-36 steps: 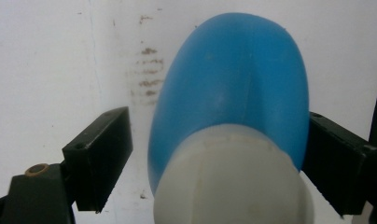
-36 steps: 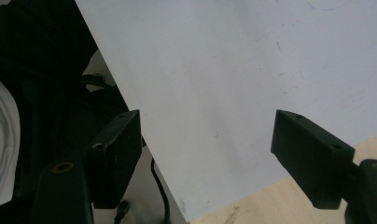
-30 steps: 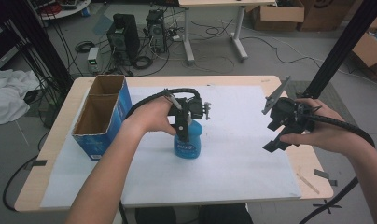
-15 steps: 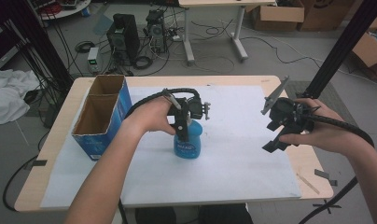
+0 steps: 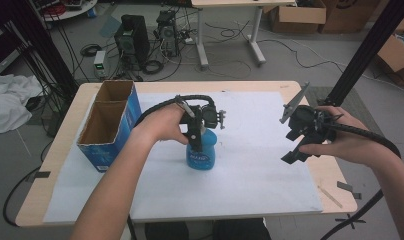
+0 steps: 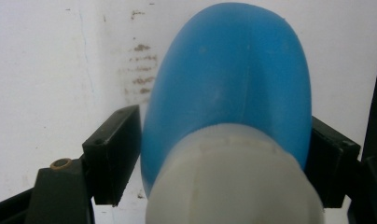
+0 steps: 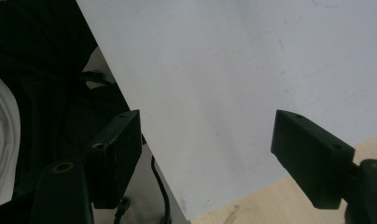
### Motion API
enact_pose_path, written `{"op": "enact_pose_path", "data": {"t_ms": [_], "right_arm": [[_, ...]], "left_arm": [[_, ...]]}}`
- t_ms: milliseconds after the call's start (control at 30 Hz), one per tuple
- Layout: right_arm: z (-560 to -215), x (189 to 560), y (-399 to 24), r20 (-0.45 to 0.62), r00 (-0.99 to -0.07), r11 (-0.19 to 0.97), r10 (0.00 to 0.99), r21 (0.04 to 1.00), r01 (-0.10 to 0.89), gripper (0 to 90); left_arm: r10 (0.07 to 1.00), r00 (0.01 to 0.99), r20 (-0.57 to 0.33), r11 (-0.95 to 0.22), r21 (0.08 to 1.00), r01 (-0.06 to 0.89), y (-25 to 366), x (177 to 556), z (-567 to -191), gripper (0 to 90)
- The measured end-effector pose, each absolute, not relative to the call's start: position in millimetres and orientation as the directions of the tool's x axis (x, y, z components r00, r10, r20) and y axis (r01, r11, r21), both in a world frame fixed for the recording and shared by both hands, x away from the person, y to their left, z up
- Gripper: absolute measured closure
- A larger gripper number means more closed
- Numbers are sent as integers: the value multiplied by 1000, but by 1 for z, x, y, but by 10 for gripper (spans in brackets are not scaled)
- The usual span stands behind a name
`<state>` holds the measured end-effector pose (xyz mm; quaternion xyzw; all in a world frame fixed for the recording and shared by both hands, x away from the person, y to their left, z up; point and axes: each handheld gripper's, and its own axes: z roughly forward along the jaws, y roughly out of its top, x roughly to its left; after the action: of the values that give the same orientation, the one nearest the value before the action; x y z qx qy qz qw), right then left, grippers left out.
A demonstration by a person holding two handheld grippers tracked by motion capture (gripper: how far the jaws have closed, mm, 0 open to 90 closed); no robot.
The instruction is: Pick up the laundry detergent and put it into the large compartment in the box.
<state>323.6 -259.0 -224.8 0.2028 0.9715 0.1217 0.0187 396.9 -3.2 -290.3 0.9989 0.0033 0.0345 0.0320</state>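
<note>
Left tool (image 5: 197,142) clamped on an upright blue bottle (image 5: 201,152) standing on the white-covered counter (image 5: 270,180); right tool (image 5: 295,135), jaws apart, held above the counter's right side.

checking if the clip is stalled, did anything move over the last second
Nothing visibly changed. The left tongs stay closed around the blue bottle, which stands upright on the white sheet. The right tongs remain open and empty above the sheet's right side. The cardboard box has not shifted.
</note>
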Motion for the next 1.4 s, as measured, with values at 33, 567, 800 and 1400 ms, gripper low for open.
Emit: {"op": "enact_pose_path", "data": {"t_ms": [33,567,800,1400], "right_arm": [[-225,324,-259,13,-917,888,399,244,389,245],[-226,324,-259,20,-917,889,397,238,390,245],[-226,324,-258,21,-917,889,398,240,391,245],[-226,325,-261,21,-914,884,406,243,398,245]], "left_arm": [[10,998,65,-998,67,5,-3,397,-291,242],[-5,999,46,-998,59,-8,-6,396,-290,315],[-9,999,43,-998,55,-11,-6,397,-290,354],[-33,998,59,-999,35,-36,-9,395,-288,372]]}}
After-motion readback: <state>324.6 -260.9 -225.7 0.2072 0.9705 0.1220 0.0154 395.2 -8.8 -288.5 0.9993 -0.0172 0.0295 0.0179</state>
